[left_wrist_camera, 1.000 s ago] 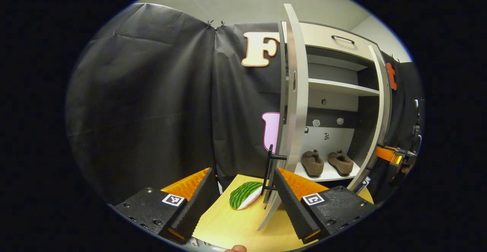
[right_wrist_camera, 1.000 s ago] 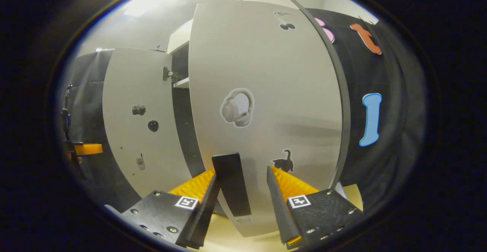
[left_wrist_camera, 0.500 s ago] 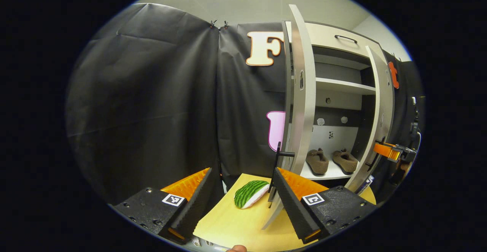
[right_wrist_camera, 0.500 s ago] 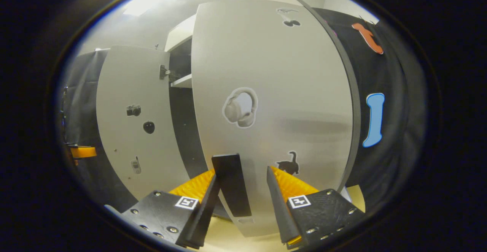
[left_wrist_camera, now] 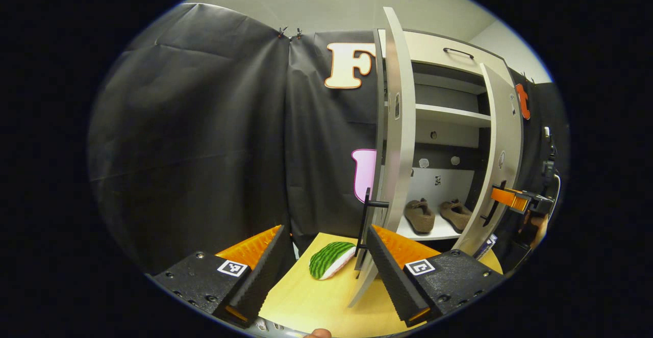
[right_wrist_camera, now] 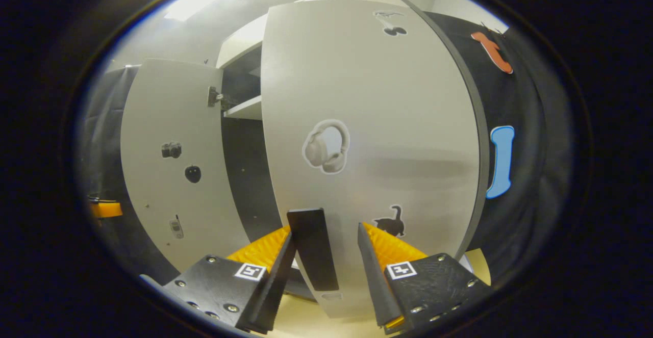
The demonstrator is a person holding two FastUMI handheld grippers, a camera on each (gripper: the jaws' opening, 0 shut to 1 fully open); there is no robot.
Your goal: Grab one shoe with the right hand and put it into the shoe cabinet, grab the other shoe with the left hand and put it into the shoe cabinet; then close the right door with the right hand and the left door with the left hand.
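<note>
Two brown shoes (left_wrist_camera: 420,215) (left_wrist_camera: 455,214) lie side by side on the bottom shelf of the white shoe cabinet (left_wrist_camera: 449,116). The left door (left_wrist_camera: 397,124) stands open, edge-on to me, and its black handle (left_wrist_camera: 368,226) is just beyond the right finger of my open left gripper (left_wrist_camera: 325,233). The right door (right_wrist_camera: 367,149) is partly swung in. Its black handle (right_wrist_camera: 312,249) stands between the fingers of my open right gripper (right_wrist_camera: 324,236), against the left finger and clear of the right one. In the left gripper view the right gripper (left_wrist_camera: 515,199) sits at the right door (left_wrist_camera: 502,149).
A green striped watermelon-slice toy (left_wrist_camera: 329,260) lies on the yellow wooden table (left_wrist_camera: 316,302) in front of the left door. The left door's outer face (right_wrist_camera: 173,164) carries small stickers, and the left gripper (right_wrist_camera: 104,209) shows beyond it.
The right door has swung further towards the cabinet, narrowing the opening, and the right gripper has moved in with its handle. The left gripper has barely shifted.
</note>
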